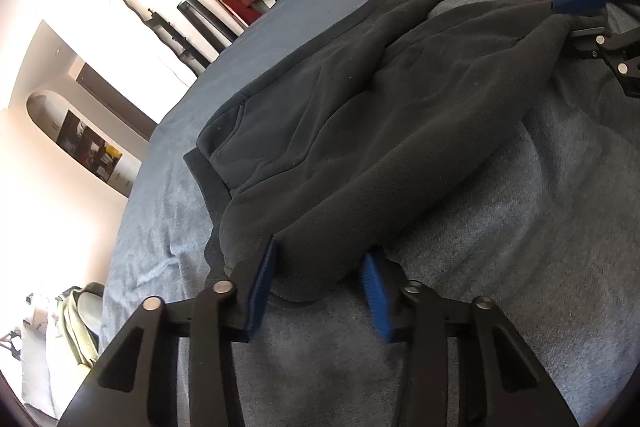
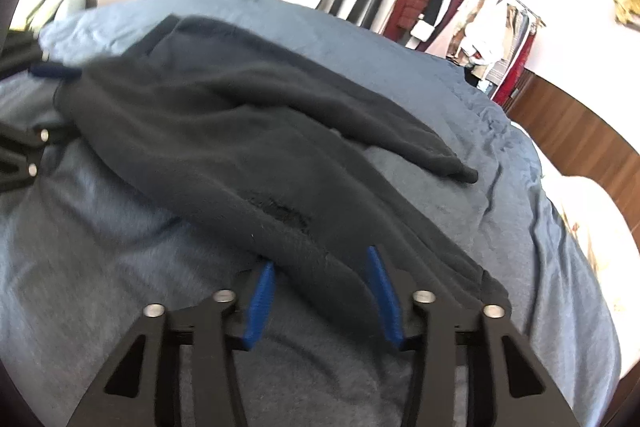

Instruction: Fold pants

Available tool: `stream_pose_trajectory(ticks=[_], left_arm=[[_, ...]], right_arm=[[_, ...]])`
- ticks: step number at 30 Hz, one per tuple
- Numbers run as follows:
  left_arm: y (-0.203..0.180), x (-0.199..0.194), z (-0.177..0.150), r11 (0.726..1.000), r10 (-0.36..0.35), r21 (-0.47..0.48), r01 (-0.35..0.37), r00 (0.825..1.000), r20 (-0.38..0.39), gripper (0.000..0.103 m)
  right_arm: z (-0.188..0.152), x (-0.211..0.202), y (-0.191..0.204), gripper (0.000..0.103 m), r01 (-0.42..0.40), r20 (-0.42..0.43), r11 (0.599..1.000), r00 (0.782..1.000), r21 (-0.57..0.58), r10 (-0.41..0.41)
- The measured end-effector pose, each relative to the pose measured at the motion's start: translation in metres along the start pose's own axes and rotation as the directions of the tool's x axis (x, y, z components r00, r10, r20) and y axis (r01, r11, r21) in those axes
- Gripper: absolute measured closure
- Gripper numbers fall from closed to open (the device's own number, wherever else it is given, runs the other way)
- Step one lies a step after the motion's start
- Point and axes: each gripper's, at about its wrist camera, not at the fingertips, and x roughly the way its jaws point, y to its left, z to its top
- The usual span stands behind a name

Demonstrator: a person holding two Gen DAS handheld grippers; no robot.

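Black sweatpants (image 1: 360,115) lie on a blue blanket (image 1: 500,227). The waistband end is near my left gripper (image 1: 320,263) and the legs run toward my right gripper (image 1: 588,19). My left gripper is open, its blue pads on both sides of the waist edge. In the right wrist view the pants (image 2: 240,131) stretch away from my right gripper (image 2: 320,267). It is open with one leg end between its blue pads. The other leg's cuff (image 2: 464,173) lies free on the blanket. My left gripper shows at the far left of that view (image 2: 36,107).
The blue blanket (image 2: 120,247) covers a bed. A clothes rack (image 2: 472,19) with hanging garments stands by the wall behind. A wooden headboard (image 2: 572,131) and a pale pillow (image 2: 600,227) are at the right. A doorway (image 1: 96,131) opens to the left.
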Motion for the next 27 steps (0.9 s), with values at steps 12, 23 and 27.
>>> stream_pose_trajectory(ticks=[12, 23, 27], left_arm=[[0.023, -0.002, 0.01, 0.972, -0.09, -0.22, 0.086, 0.996, -0.009, 0.077], [0.061, -0.014, 0.048, 0.946, -0.059, -0.317, 0.074, 0.997, 0.057, 0.08], [0.075, -0.015, 0.068, 0.937, -0.047, -0.341, 0.073, 0.995, 0.083, 0.081]], right_arm=[[0.009, -0.002, -0.019, 0.09, -0.116, 0.005, 0.98, 0.993, 0.16, 0.116], [0.058, -0.003, -0.056, 0.095, -0.141, 0.107, 0.958, 0.987, 0.251, 0.118], [0.077, -0.005, -0.07, 0.095, -0.143, 0.147, 0.955, 0.983, 0.26, 0.107]])
